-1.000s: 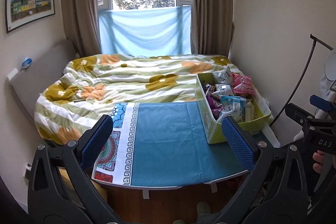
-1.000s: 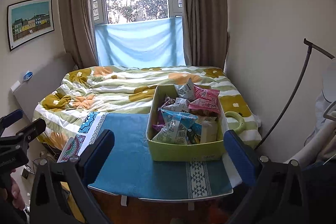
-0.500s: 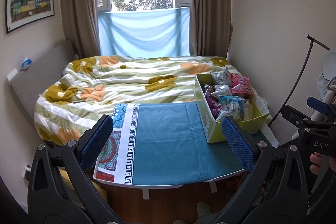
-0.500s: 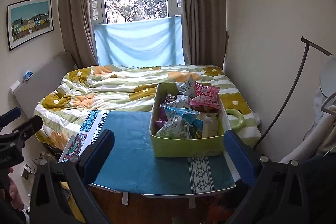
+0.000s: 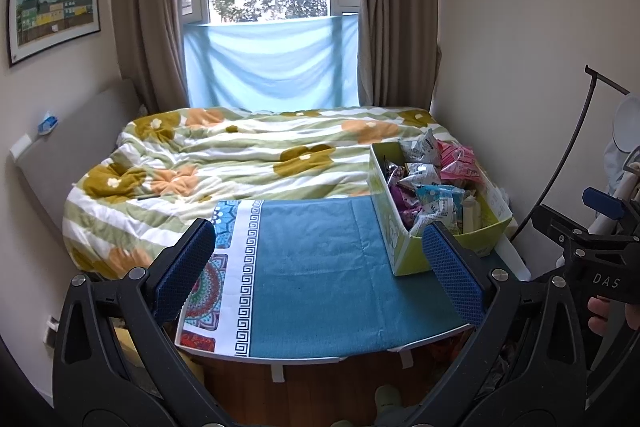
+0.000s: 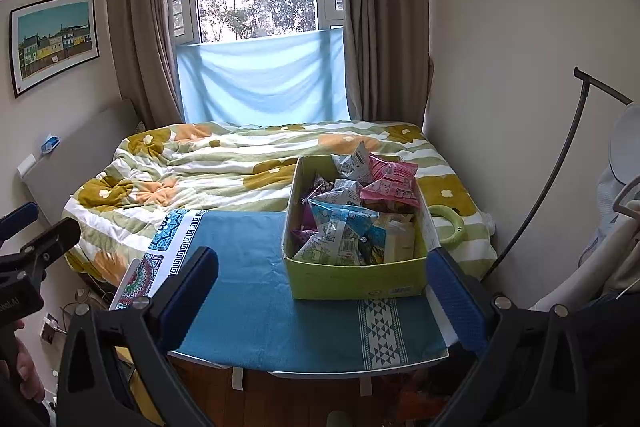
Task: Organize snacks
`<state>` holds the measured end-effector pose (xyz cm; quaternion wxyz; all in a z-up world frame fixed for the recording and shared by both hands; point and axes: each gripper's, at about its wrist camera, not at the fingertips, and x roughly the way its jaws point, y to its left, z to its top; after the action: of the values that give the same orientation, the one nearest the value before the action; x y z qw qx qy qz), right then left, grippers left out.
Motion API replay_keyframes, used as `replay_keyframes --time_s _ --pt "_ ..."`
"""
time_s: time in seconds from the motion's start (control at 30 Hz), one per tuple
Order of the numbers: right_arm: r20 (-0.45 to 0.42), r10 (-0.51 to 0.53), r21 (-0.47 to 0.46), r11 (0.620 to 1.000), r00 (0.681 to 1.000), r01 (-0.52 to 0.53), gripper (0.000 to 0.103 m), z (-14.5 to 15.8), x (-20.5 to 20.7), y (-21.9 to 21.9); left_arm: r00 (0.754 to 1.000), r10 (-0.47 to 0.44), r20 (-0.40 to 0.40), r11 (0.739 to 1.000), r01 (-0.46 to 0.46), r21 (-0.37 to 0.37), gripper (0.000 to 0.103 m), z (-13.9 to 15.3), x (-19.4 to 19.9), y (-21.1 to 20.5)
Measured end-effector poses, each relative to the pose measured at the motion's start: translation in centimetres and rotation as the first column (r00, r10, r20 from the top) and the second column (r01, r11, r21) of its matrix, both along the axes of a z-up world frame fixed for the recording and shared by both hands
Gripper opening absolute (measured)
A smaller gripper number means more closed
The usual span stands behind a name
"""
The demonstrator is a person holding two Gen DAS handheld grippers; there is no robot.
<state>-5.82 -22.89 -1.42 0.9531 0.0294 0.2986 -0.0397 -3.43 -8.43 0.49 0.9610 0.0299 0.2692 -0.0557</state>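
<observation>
Both claws hang spread apart and empty short of the near edge of the worktop (image 5: 320, 279), a small table covered by a teal cloth at the foot of the bed (image 5: 224, 163). The left claw (image 5: 320, 275) faces the bare middle of the cloth, and the right claw (image 6: 324, 291) points at the green cardboard box (image 6: 356, 281) standing at the worktop's right end. The box is heaped with snack packets: a pink packet (image 6: 392, 185) toward the far right corner, a light blue packet (image 6: 340, 223) in the middle, silver ones at the far side and purple ones along the left wall. Compared with a second ago, both views sit slightly nearer and higher, so the box appears a little lower and larger in the right wrist view; the packets and the box itself have not shifted, and the claws keep the same wide spread.
</observation>
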Motion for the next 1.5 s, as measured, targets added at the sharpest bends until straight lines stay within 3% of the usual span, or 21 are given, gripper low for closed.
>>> replay_keyframes --time_s 1.07,1.5 --pt "-0.016 -0.008 0.002 1.000 1.000 0.008 0.103 -0.84 0.74 -0.15 1.000 0.007 -0.013 1.000 -0.007 0.004 0.103 -0.37 0.82 0.35" --pt "-0.016 -0.009 0.006 1.000 1.000 0.009 0.103 -0.95 0.84 0.07 1.000 0.012 0.023 1.000 -0.013 0.016 0.103 -0.01 0.73 0.50"
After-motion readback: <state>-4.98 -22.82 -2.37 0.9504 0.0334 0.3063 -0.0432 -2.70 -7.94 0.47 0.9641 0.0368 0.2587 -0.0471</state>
